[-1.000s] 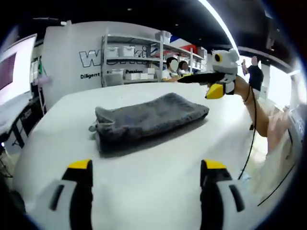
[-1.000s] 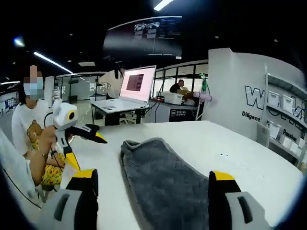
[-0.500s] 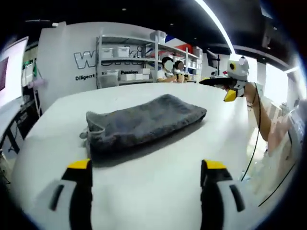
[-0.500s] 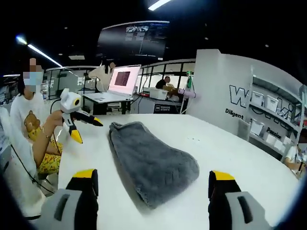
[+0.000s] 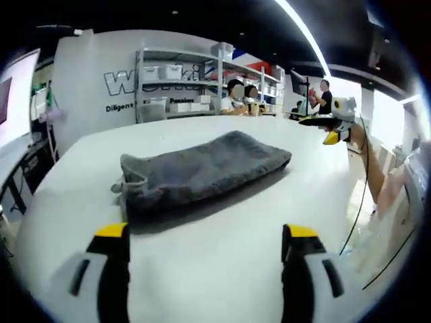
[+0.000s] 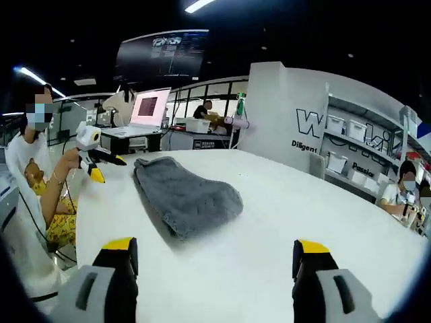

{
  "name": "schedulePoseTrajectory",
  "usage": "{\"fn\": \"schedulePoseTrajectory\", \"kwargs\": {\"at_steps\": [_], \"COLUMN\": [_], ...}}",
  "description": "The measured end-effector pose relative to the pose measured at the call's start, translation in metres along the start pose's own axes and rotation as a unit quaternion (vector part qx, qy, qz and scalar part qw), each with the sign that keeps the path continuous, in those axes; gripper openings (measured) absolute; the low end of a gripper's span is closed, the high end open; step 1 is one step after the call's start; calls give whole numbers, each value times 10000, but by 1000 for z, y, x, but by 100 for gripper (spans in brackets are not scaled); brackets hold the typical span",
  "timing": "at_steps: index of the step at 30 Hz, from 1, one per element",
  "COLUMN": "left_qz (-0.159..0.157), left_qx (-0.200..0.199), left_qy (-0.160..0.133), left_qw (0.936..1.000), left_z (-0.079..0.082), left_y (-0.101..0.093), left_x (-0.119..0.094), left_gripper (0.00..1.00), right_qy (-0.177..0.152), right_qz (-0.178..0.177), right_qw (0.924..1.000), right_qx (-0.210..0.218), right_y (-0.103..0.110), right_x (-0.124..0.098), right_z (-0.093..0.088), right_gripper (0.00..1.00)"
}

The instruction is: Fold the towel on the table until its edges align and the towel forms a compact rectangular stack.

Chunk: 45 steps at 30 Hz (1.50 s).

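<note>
Both grippers have drawn back from the folded grey towel (image 5: 202, 168) lying flat mid-table (image 5: 222, 269), left gripper (image 5: 202, 269) and right gripper (image 6: 215, 282) spread empty; judge edge alignment before touching again

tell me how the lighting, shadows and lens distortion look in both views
Left gripper view: a ceiling light strip blows out white, the folded grey terry towel casts a soft shadow toward the camera on the white table, and the fisheye bows the table's edges. Right gripper view: dimmer ceiling, the towel sharp, the background shelving curved.
</note>
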<state>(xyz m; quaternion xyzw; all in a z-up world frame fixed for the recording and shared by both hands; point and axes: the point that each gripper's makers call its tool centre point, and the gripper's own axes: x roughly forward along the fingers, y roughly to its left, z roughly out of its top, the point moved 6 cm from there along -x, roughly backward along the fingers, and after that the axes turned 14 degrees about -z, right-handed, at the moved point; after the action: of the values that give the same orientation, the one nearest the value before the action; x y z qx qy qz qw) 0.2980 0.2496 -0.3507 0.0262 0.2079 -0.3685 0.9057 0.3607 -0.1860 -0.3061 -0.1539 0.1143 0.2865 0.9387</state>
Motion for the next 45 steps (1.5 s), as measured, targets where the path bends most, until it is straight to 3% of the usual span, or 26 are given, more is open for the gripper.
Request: {"fn": "schedulePoseTrajectory", "kwargs": {"at_steps": [12,45], "left_qz": [18,-26], "left_qx": [-15,136], "left_qy": [25,62], "left_qw": [10000,9999], "left_z": [0,14], "left_y": [1,0], "left_x": [1,5], "left_gripper": [99,99], "right_qy": [257,271], "right_qz": [-365,-455], "right_qw": [9986,9975], "right_qx": [283,457], "right_y": [-19,-24], "right_x": [-23,-26], "right_z": [-38,-48], "right_gripper": [100,100]}}
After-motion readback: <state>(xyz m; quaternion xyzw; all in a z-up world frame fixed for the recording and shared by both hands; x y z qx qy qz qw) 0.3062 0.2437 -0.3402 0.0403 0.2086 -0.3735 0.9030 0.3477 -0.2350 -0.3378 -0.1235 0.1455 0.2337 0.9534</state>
